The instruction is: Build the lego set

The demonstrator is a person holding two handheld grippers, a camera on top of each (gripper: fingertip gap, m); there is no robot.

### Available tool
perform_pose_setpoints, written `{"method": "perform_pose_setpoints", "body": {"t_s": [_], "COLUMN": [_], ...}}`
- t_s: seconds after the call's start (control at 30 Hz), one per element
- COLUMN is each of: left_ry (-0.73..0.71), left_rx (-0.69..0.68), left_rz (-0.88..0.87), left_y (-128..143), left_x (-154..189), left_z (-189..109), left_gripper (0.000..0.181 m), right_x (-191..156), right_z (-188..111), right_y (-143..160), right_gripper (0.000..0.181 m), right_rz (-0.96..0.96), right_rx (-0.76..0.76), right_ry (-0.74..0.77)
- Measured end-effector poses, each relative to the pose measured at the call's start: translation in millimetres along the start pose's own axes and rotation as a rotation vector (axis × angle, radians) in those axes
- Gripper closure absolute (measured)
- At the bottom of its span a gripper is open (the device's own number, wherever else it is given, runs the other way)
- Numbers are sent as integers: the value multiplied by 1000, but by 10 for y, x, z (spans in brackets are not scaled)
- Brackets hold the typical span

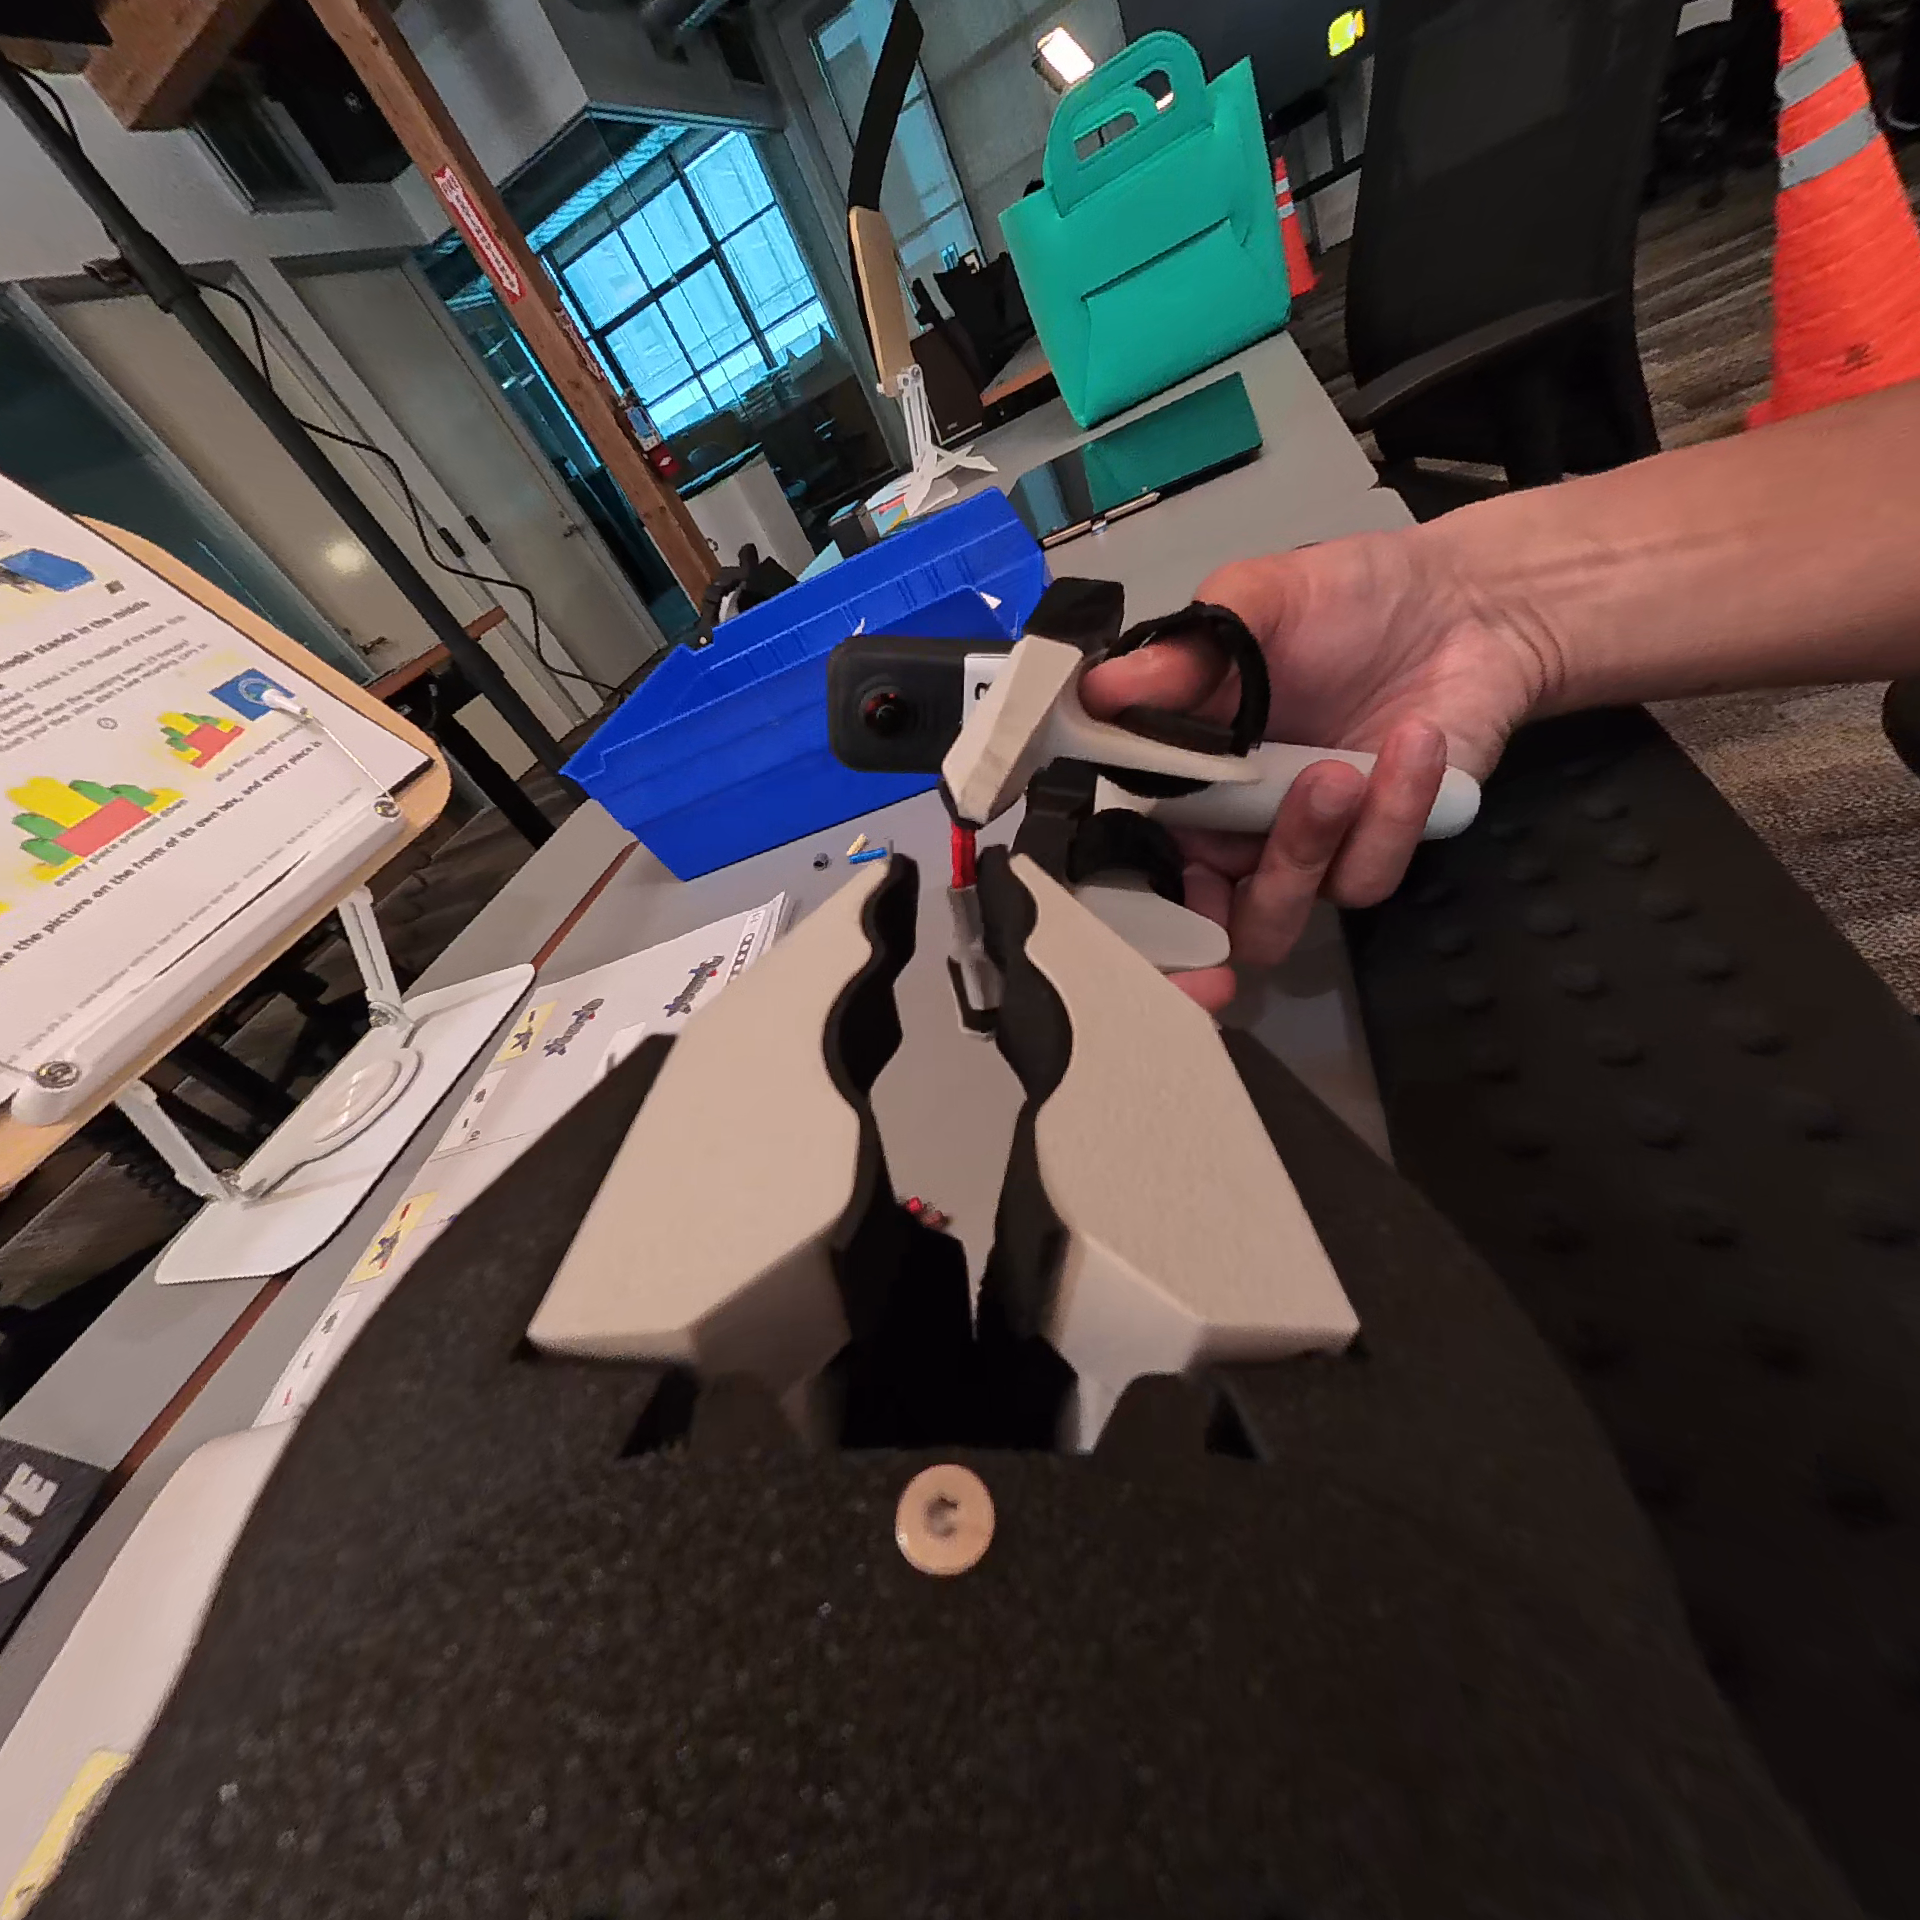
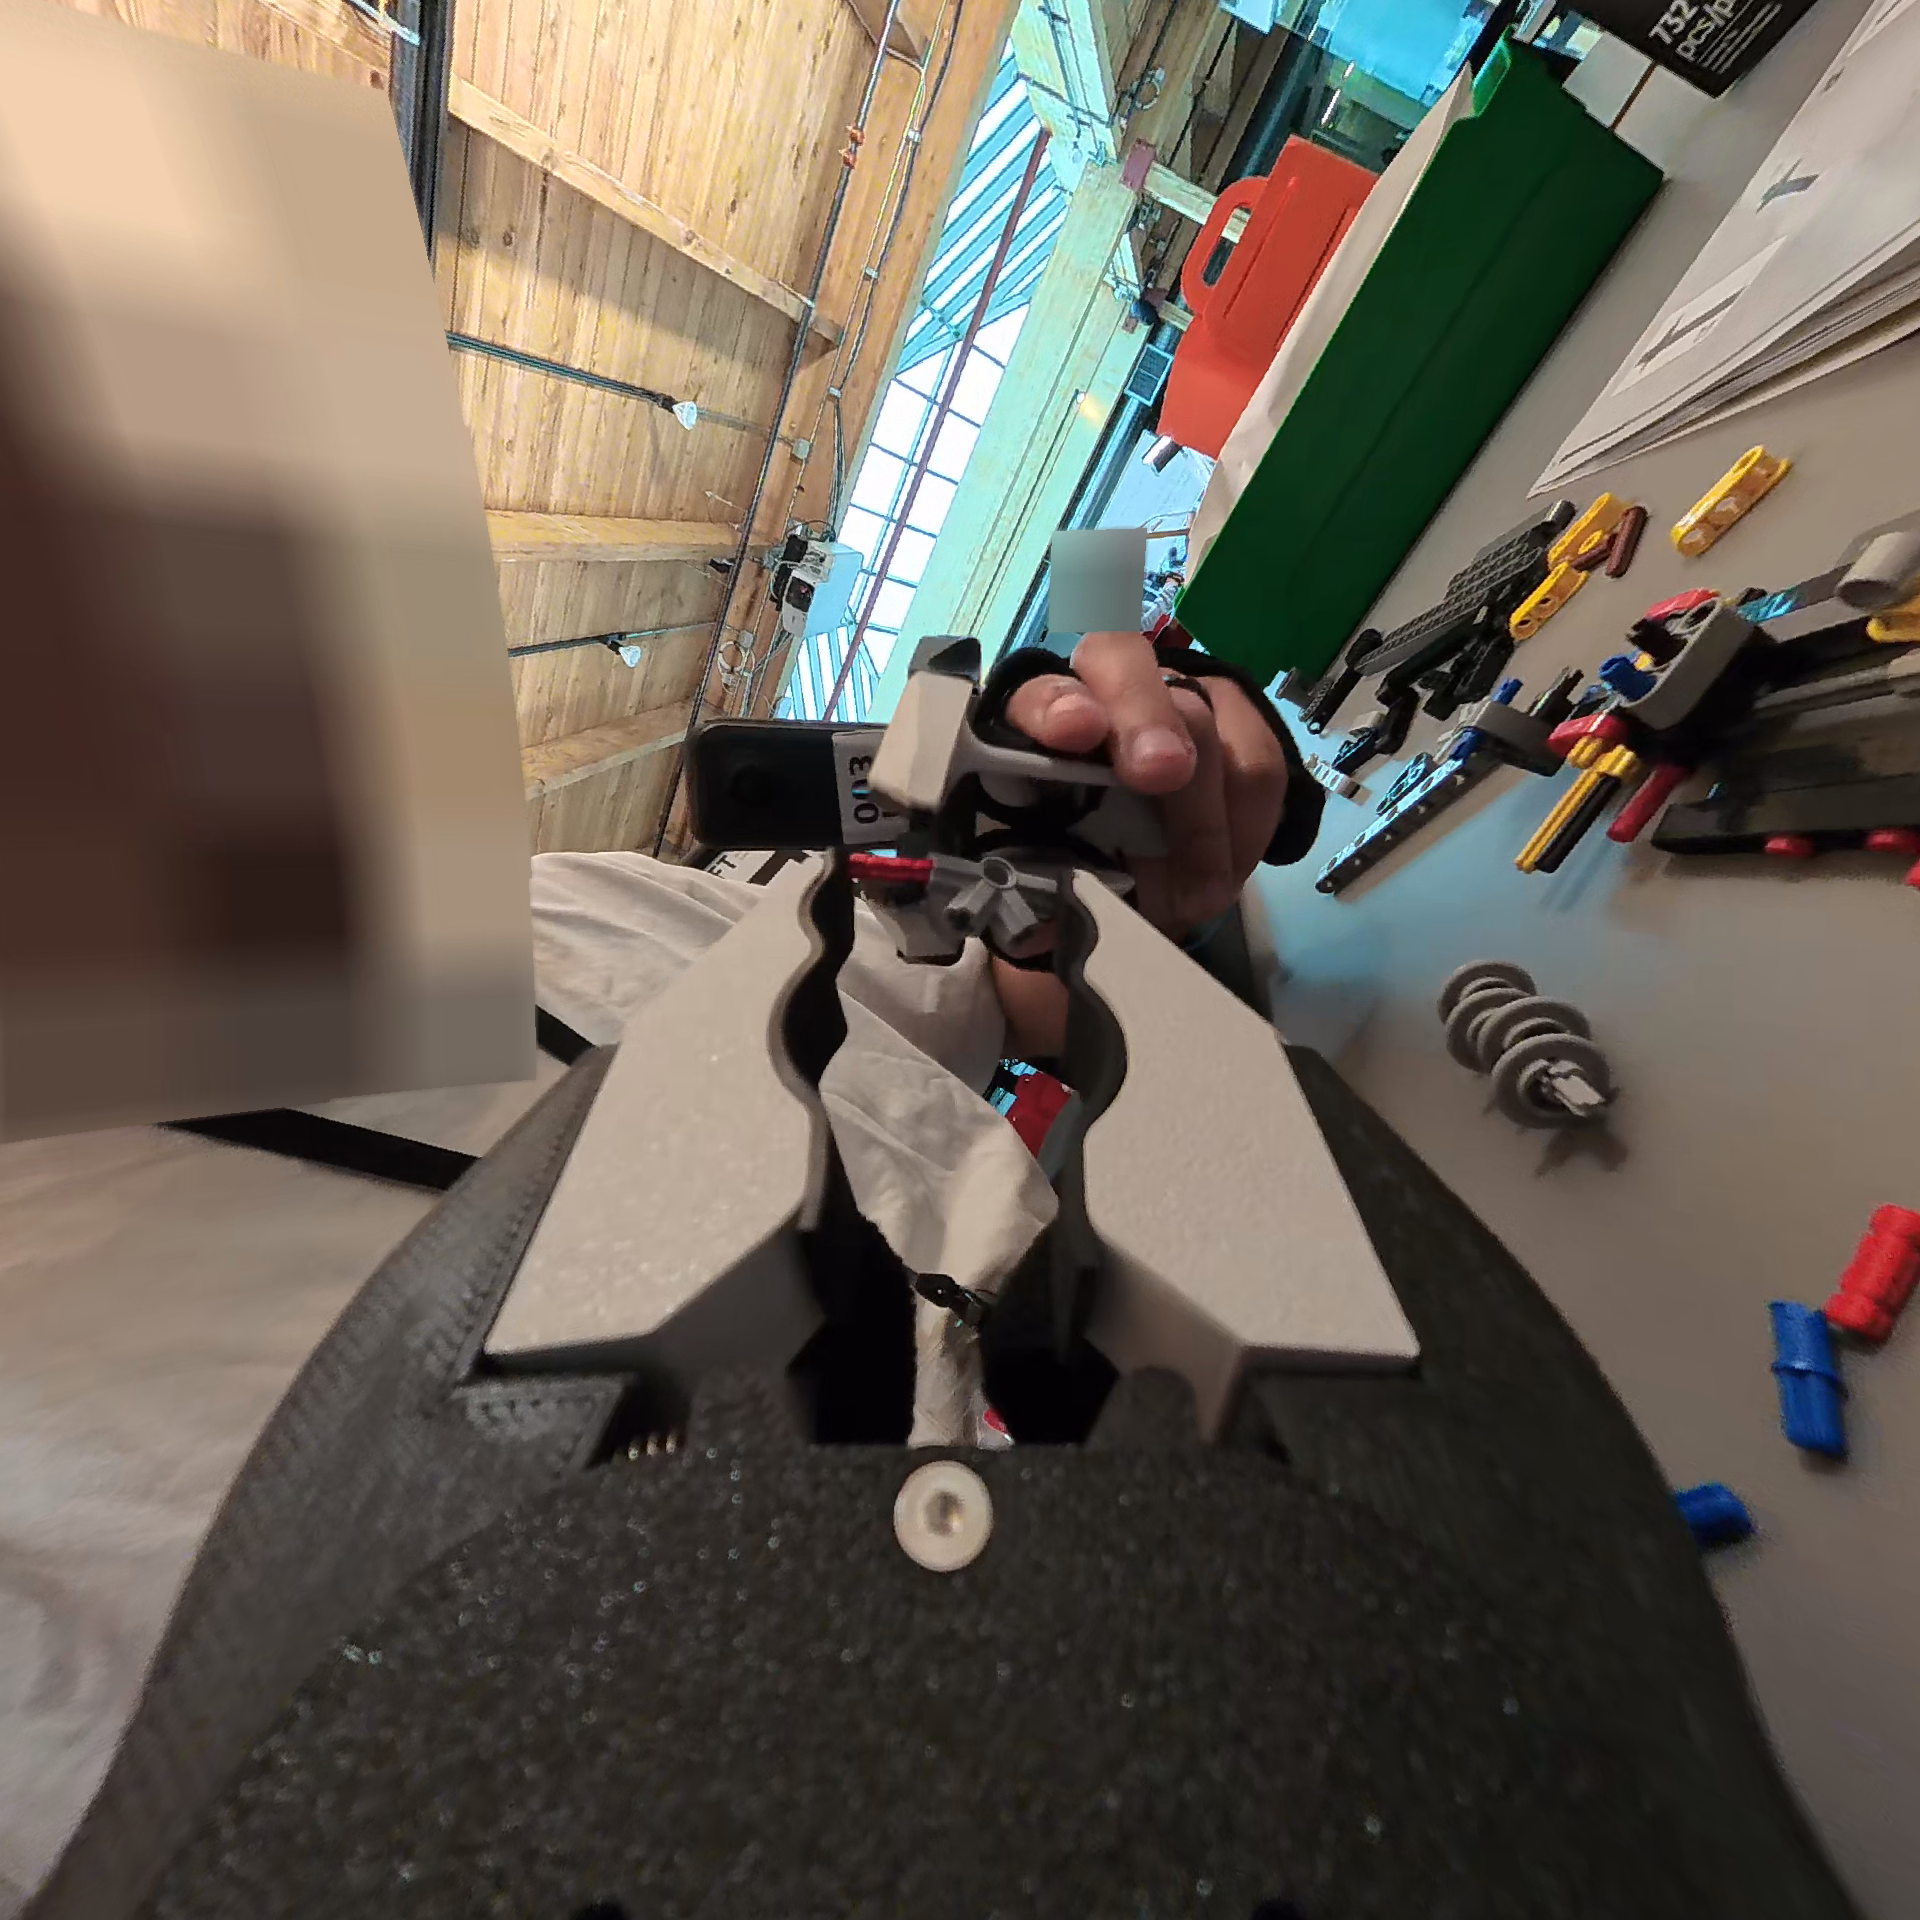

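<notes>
Handling: treat the small grey hub with red pin (image 2: 979,896) as light, rigid, smooth plastic, prone to slip or twist. Expect the push-fit joints to part under side load. Grip across the flat grey faces, not along the round red pin.

Position: held in the air above the desk (image 1: 1195,520), between the two tools, clear of the surface.

Left gripper (image 1: 943,920): tongs slightly apart, narrow gap, nothing clearly pinched; piece just beside the right-hand tip.

Right gripper (image 2: 961,920): tongs set wider, apparently clamped on the piece across the tips; contact on the red pin side not fully visible.

Surroundings, left wrist view, left to right:
- Picture guide on a white stand (image 1: 156,748), at the desk's left edge.
- Printed sheets (image 1: 623,1008), flat on the desk below the tools.
- Blue bin (image 1: 748,727), farther along the desk, well apart.
- Hand (image 1: 1351,727) on the right tool.

Right wrist view, left to right:
- Green bin (image 2: 1403,395), far side.
- Half-built model (image 2: 1704,707), with loose yellow, red and blue parts around it.
- Grey spiral part (image 2: 1517,1039), and red and blue pins (image 2: 1870,1278), nearer.

Obstruction: none between the tools. Keep low moves clear of the loose parts.
</notes>
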State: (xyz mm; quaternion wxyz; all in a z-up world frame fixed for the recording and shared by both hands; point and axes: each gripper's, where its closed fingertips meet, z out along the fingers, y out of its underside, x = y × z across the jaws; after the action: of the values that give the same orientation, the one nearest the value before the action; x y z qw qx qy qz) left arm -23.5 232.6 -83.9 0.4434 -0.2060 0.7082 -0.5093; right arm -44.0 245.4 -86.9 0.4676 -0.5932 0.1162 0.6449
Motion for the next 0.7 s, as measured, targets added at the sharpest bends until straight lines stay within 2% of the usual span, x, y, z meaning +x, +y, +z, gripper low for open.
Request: {"method": "perform_pose_setpoints", "body": {"t_s": [0.2,0.37,0.57,0.7], "left_ry": [22,38,41,72], "left_rx": [-28,-24,7,47], "left_rz": [-18,-4,53,3], "left_y": [53,63,30,-32], "left_x": [24,53,79,91], "left_z": [21,20,17,-4], "left_gripper": [167,174,175,175], "right_x": [-14,-5,-44,-107], "right_z": [-20,-13,-12,2], "right_y": [-29,1,10,20], "right_gripper": [144,144,144,144], "right_rz": [-1,-20,12,28], "right_rx": [19,1,-1,-4], "right_ry": [-10,6,-29,-78]}}
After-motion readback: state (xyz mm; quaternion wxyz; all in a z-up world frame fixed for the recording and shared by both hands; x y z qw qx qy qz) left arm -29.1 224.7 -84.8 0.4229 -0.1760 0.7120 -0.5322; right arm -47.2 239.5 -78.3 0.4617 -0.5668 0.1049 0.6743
